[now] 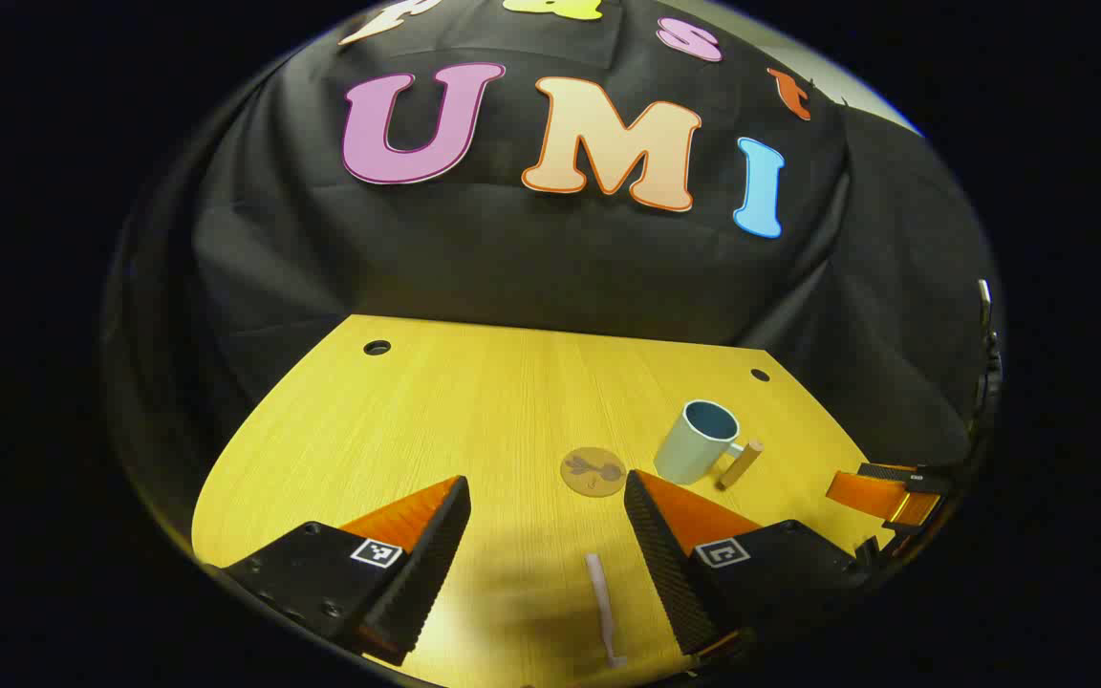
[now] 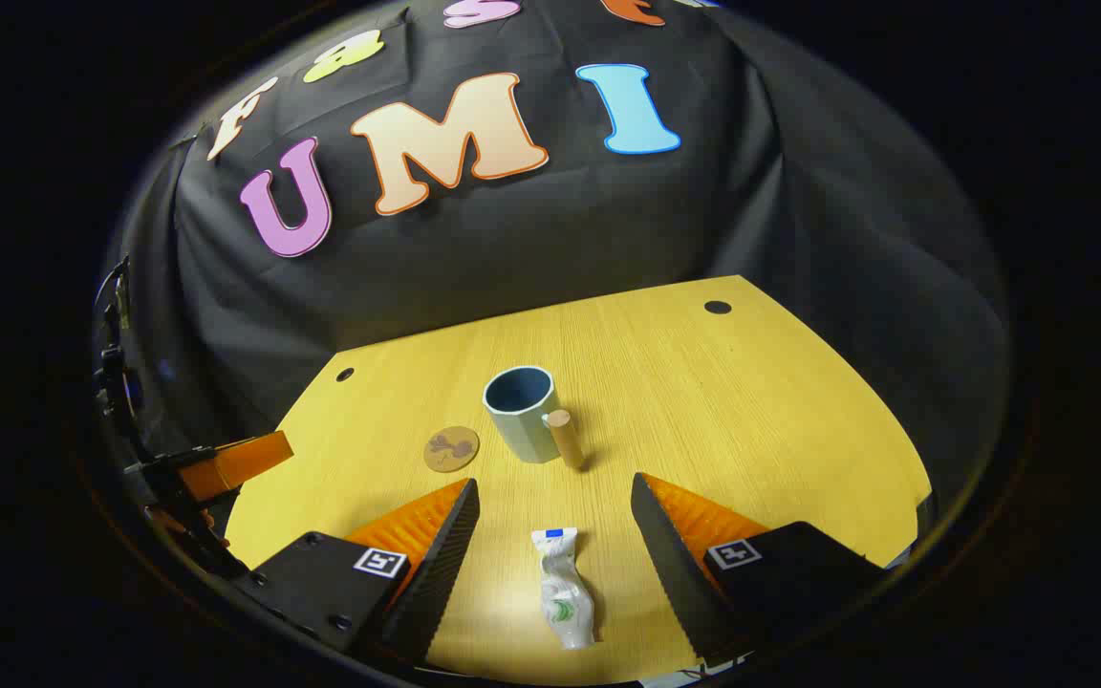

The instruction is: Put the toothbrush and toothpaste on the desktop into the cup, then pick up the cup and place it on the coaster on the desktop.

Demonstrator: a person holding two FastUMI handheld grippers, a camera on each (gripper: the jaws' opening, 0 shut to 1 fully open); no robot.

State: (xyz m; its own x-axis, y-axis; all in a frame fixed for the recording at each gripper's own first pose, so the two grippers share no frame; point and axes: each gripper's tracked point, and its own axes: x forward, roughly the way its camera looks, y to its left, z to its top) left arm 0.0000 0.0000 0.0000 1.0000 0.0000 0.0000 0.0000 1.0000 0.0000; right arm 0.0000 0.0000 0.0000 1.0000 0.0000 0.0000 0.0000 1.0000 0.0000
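On my left gripper [image 1: 546, 535] the fingers stand wide apart with nothing between the pads. The toothbrush [image 1: 601, 607] lies flat on the worktop [image 1: 436, 411] in the gap, close to the inner face of the right-hand finger but not touching it, and its length runs roughly along the way the fingers point. Beyond the fingertips I see the round coaster [image 1: 593, 471], bare, and just to its right the cup [image 1: 701, 441], upright and open at the top, with a wooden peg handle sticking out on its far right side. The cup stands beside the coaster, not on it. At the right edge of the left gripper view I catch the other gripper's orange finger low over the worktop.

My right gripper [image 2: 555, 535] is spread open as well, holding nothing. The toothpaste [image 2: 565, 588] tube lies flat between its fingers, near the middle of the gap and clear of both, with its blue-marked end toward the cup [image 2: 524, 413]. From here the cup sits straight ahead past the fingertips, handle pointing toward me and to the right, and I can see into it: nothing inside. The coaster [image 2: 451, 448] lies to its left, near but apart.

The worktop [image 2: 761, 401] is yellow wood grain with small dark round holes near its far corners. Black cloth hangs behind it and around its sides, and the light is dim.
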